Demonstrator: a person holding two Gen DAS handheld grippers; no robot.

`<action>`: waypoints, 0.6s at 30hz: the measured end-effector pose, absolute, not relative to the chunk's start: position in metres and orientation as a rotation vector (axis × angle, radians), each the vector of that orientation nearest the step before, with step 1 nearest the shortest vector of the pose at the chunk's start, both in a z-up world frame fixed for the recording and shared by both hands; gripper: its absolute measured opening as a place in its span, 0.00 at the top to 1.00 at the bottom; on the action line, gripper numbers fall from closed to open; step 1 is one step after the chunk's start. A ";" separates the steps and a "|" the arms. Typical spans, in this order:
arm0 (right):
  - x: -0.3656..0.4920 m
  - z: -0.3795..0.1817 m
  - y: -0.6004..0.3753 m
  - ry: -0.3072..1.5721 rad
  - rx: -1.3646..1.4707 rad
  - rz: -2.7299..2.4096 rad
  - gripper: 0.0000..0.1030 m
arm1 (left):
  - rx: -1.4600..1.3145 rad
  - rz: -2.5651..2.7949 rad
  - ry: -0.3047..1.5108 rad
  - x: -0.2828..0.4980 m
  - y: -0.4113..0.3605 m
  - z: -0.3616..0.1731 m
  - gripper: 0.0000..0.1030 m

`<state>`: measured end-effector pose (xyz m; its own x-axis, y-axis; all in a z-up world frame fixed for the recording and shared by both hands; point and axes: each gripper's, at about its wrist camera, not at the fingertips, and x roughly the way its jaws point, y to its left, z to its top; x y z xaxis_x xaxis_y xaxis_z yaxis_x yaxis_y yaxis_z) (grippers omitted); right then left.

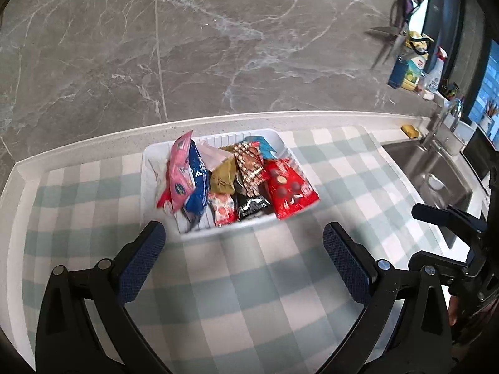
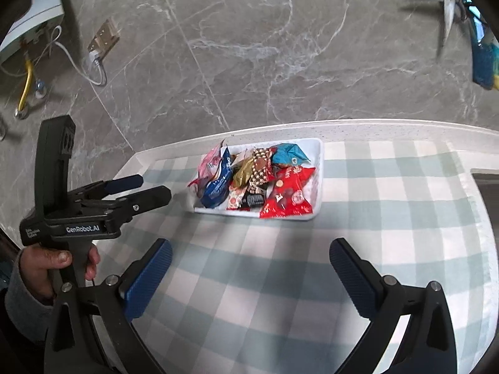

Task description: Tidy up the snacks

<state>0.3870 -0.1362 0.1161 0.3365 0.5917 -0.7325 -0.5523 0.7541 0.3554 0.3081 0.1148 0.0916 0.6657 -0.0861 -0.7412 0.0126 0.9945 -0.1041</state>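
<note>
Snacks fill the white plastic tray ahead of our left tongs and right tongs, both released and empty.

free: checked cloth before white tray | obstacle: sink at right edge
</note>
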 end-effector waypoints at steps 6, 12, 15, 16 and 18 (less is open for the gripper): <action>0.363 0.120 -0.148 0.971 0.051 0.729 0.00 | -0.081 -0.050 0.836 0.282 0.106 0.097 0.00; 0.344 0.125 -0.155 0.964 0.048 0.720 0.00 | -0.076 -0.050 0.828 0.260 0.100 0.104 0.00; 0.337 0.128 -0.157 0.957 0.040 0.719 0.00 | -0.077 -0.051 0.824 0.252 0.099 0.107 0.00; 0.335 0.129 -0.157 0.954 0.037 0.719 0.00 | -0.077 -0.051 0.823 0.250 0.098 0.107 0.00; 0.332 0.131 -0.157 0.950 0.034 0.722 0.00 | -0.076 -0.051 0.820 0.246 0.098 0.109 0.00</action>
<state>0.3316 -0.1575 0.1309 0.3685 0.5769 -0.7289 -0.5480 0.7682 0.3310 0.2456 0.0980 0.1087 0.6811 -0.0754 -0.7283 0.0162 0.9960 -0.0879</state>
